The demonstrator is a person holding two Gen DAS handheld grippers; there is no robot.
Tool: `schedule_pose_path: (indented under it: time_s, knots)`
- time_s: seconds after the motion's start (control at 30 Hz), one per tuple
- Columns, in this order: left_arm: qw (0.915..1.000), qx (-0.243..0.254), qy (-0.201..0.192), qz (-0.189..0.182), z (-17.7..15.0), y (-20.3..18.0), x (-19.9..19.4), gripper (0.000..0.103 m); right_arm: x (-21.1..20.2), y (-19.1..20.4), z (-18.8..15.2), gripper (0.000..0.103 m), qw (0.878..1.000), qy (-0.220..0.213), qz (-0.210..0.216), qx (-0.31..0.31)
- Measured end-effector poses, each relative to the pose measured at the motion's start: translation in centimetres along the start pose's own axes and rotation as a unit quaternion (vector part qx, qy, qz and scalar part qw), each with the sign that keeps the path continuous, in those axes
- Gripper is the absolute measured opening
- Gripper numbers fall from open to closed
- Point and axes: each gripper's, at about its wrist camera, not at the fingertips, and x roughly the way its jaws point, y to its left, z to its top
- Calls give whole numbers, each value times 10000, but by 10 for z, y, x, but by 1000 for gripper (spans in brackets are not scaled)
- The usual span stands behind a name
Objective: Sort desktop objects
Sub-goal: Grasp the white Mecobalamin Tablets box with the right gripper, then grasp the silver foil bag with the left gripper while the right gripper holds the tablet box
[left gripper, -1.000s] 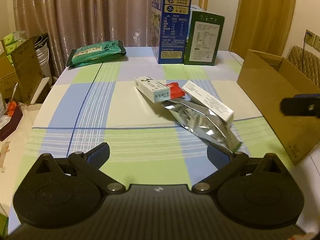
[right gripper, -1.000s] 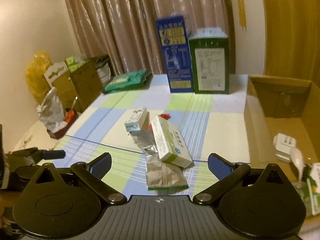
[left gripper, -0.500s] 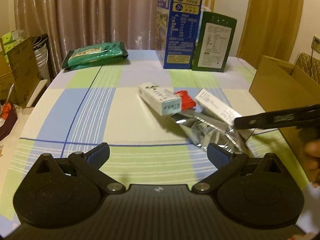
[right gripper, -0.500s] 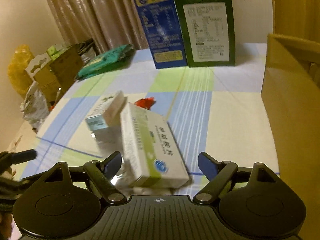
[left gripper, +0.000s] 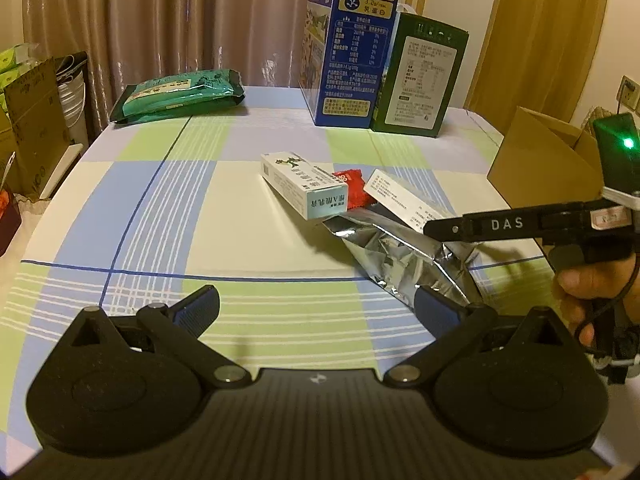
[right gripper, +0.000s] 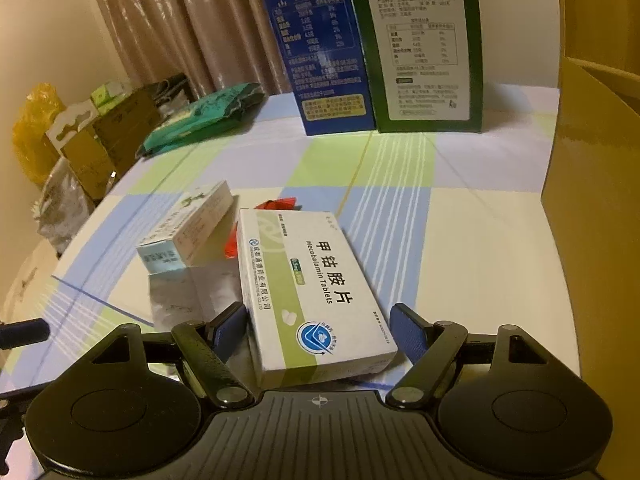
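A checked cloth of blue, green and cream (left gripper: 248, 240) covered the table, with brown curtains behind it and two tall cartons, a blue one (left gripper: 352, 40) and a green one (left gripper: 420, 76), standing upright at the far edge. Near the middle lay a small heap: a silver foil pouch (left gripper: 400, 252) underneath, a red sachet (left gripper: 352, 192), a long pale-blue-ended box (left gripper: 304, 188) and a white tablet box (right gripper: 312, 288) resting partly on the pouch. The right gripper (right gripper: 320, 330) had the near end of that tablet box between its blue pads, the jaws closing but with a sliver of space on each side, so no grip seemed made yet; it straddled the short width, probably the easiest way to lift it. An open cardboard box (right gripper: 592, 200) stood just to the right, likely where the item belonged. The left gripper (left gripper: 316, 312) hung wide open above bare cloth, holding nothing, apparently keeping clear.
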Motion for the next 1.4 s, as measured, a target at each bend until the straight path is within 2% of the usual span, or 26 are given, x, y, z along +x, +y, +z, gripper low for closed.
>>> schedule_pose_path:
  time_s: [0.17,0.37,0.53,0.73,0.77,0.9,1.0,1.1,1.17,1.2,1.27,1.4]
  knots:
    - [10000,-12,36,15,-1,1,2,102,0,2,-1,74,9998,73,-114,-120]
    - [9999,-42,123,3,-2,1,5,102,-11,17,-23,72,9908,271,-905,-973]
    - [9998,-41,190,-45,-2,-1,6,102,-25,37,-56,68,9837,414,-793,-1562]
    - [9983,-341,208,-419,-2,3,1,102,-54,61,-93,68,9866,442,-458,-1502]
    - [9978,-388,235,-482,-3,2,2,102,-59,62,-98,68,9869,438,-477,-1475]
    - [9954,-476,391,-732,-3,-3,10,101,-76,60,-112,68,9859,302,-1058,-1263]
    - [9951,-378,505,-760,-4,-10,18,100,-80,62,-123,68,9841,288,-1057,-1395]
    - [9939,-297,725,-772,-6,-17,31,88,-78,63,-124,70,9827,310,-995,-1534]
    - [9932,-270,852,-743,-7,-19,39,73,-76,59,-121,71,9842,290,-981,-1443]
    - [9931,-243,881,-740,-8,-20,41,70,-75,58,-118,72,9844,245,-1001,-1425]
    - [9927,-211,918,-748,-9,-20,45,57,-76,57,-115,73,9846,185,-1006,-1419]
    - [9921,-143,942,-818,-12,-23,39,46,-69,57,-110,73,9836,228,-970,-1502]
